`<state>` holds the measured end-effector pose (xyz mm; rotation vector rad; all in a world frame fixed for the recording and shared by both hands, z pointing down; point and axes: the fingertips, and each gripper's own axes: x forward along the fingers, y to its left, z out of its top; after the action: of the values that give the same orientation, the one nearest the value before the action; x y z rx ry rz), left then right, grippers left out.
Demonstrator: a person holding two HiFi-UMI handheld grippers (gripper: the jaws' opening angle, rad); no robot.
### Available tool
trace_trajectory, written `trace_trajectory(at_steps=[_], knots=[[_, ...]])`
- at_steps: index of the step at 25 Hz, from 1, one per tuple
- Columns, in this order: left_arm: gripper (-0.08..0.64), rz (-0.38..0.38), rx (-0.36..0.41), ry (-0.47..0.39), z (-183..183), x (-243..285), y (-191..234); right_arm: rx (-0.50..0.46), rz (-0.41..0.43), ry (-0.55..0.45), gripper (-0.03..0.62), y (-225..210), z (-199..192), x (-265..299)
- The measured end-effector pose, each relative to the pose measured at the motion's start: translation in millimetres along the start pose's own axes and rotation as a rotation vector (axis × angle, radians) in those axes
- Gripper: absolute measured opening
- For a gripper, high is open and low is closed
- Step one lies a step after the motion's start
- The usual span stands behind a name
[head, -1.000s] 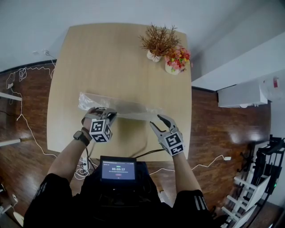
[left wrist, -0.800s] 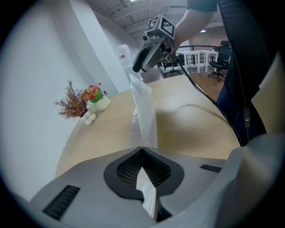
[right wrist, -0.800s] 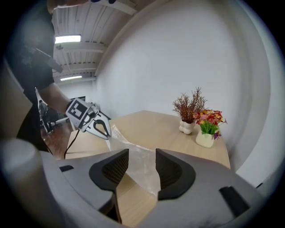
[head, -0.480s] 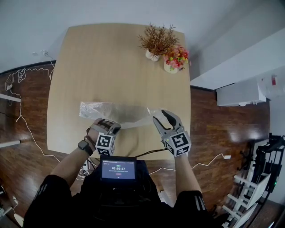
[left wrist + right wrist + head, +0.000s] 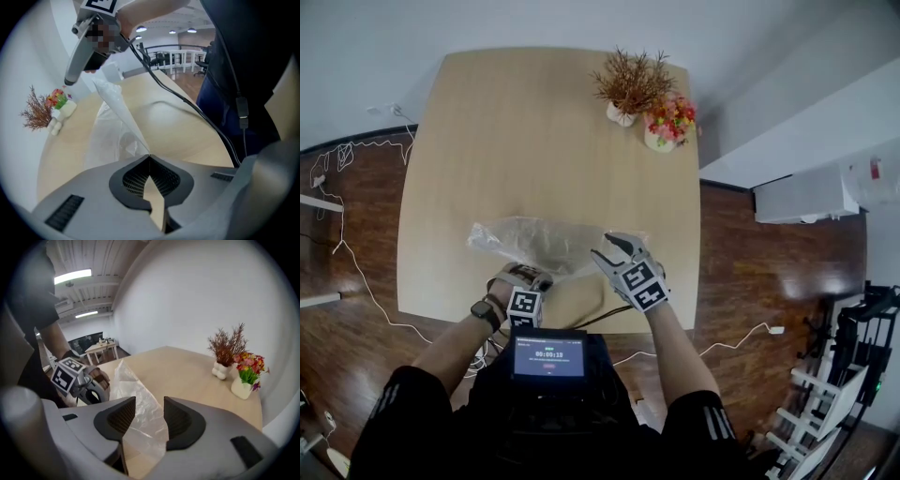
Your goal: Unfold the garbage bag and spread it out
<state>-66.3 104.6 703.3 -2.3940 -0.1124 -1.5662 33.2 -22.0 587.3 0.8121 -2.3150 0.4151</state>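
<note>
Garbage bag [image 5: 539, 242] edge pinched in clamped left gripper [image 5: 528, 277]; right gripper [image 5: 615, 247] gapes around loose film, not gripping. Risk: thin edge slips free under pull and the bag re-bunches.

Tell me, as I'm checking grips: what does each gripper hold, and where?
The left gripper is shut on the garbage bag at its near edge. The right gripper is open, film between its jaws but not pinched.

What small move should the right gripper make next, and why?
Probably close the right gripper on the garbage bag: its fingers stand apart with clear film between them, unpinched, while the left gripper is shut on the bag. A second grip would let both pull the film open.
</note>
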Motion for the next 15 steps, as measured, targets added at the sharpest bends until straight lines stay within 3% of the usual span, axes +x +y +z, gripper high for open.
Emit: trace_trajectory(at_steps=[7,15], knots=[[0.002,-0.043,-0.033,0.010,-3,7,-9,-0.075,0.074,0.281,0.216,15,-83,57],[0.028,-0.057,-0.096,-0.016,0,5,-6,-0.128,0.113,0.436,0.216,20,-127,78]])
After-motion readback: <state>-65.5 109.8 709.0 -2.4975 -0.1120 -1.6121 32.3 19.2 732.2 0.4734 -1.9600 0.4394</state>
